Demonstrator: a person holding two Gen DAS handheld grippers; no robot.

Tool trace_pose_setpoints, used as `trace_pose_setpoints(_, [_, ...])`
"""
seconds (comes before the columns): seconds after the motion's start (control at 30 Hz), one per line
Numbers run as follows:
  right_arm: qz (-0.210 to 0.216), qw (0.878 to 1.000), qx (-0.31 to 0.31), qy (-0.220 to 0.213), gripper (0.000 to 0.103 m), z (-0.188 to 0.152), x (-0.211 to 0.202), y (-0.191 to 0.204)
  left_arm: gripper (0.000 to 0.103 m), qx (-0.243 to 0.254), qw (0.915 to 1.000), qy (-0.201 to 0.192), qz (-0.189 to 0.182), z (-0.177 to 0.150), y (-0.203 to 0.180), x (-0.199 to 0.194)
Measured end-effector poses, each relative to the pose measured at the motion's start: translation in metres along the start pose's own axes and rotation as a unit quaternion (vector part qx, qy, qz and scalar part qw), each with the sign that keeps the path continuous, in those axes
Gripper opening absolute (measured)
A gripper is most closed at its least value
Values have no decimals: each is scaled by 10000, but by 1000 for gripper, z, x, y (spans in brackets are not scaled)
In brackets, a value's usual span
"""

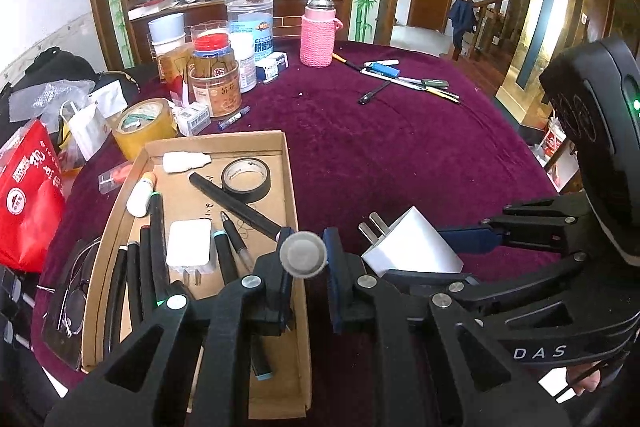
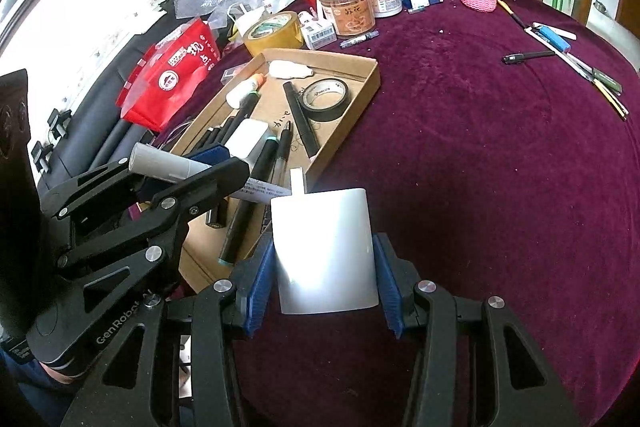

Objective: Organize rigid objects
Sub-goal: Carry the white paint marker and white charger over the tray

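The right hand-held gripper holds a white plug charger between its two blue pads. The charger's metal prongs point forward, away from the camera. It is held up above the purple table, just beside the cardboard tray.

The left hand-held gripper is closed on a gray marker. From the left wrist camera only the round gray end of the marker shows. From the right wrist camera its gray body sticks out to the side, over the near end of the tray. It has a white label with tiny print, too small to read.

The tray holds a roll of black tape, a second white charger, a long black pen, more dark pens in a row, a white glue stick and a white lump. Some scribbled writing is on the tray floor, but it cannot be read.

Behind the tray sit a roll of tan packing tape, a red bag with white Chinese words, and a brown jar with a red lid and Chinese words. A tall blue and white tub has Chinese writing too. A bottle in a pink knitted cover stands farther back.

Some loose pens and a blue lighter lie far out on the table.

The left gripper reads "GenRobot" and the right gripper shows the letters "DAS".
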State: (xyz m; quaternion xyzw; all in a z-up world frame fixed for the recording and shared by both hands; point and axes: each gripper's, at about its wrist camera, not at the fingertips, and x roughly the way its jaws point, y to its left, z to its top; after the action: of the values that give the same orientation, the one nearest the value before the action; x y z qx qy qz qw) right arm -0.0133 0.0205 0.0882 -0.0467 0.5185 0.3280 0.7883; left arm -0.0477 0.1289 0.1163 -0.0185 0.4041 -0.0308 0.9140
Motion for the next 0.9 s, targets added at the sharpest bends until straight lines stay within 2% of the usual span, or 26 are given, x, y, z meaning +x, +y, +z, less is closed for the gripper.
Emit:
trace_pose_setpoints(0.5, [114,9997,-190,-113,43,7,-8,16,12,-120,9998,-169,63,6,7,-17])
trace_pose_setpoints(0.77, [238,9985,-490,-4,43,15,7,42,12,-438,9986,-178,252,1,32,-27])
trace_pose_setpoints(0.9, [294,9977,-603,97,43,21,21,53,12,-684,9972,-49,310,-3,51,-26])
